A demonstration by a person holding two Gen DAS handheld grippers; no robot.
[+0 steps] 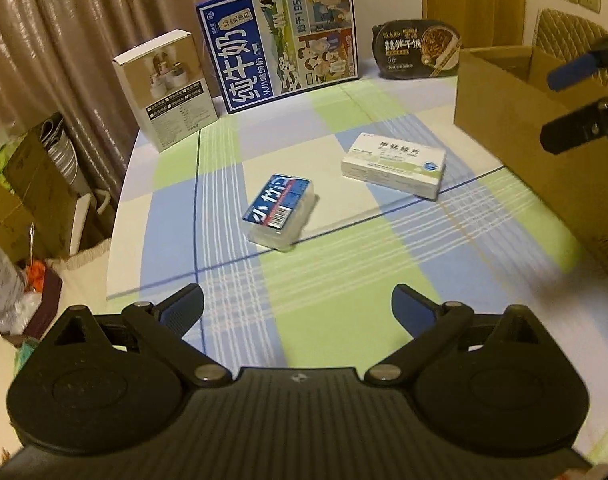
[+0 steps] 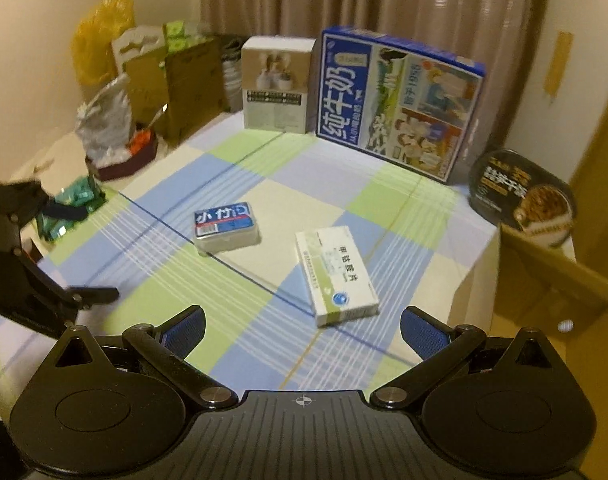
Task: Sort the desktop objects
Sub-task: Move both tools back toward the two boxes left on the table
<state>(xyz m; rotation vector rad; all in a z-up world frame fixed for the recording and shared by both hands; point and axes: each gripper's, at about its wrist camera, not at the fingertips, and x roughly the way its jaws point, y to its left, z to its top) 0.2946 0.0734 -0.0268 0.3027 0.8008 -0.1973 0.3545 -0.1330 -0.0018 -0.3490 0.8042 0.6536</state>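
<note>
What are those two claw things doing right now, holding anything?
Left gripper: open, holding nothing, above the tablecloth.
Right gripper: open, holding nothing, near the white medicine box.

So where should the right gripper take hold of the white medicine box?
Across its two long sides, near the middle, coming down from above. The medicine box lies flat on the tablecloth, narrow enough for the open right gripper, with free space on both sides.
</note>
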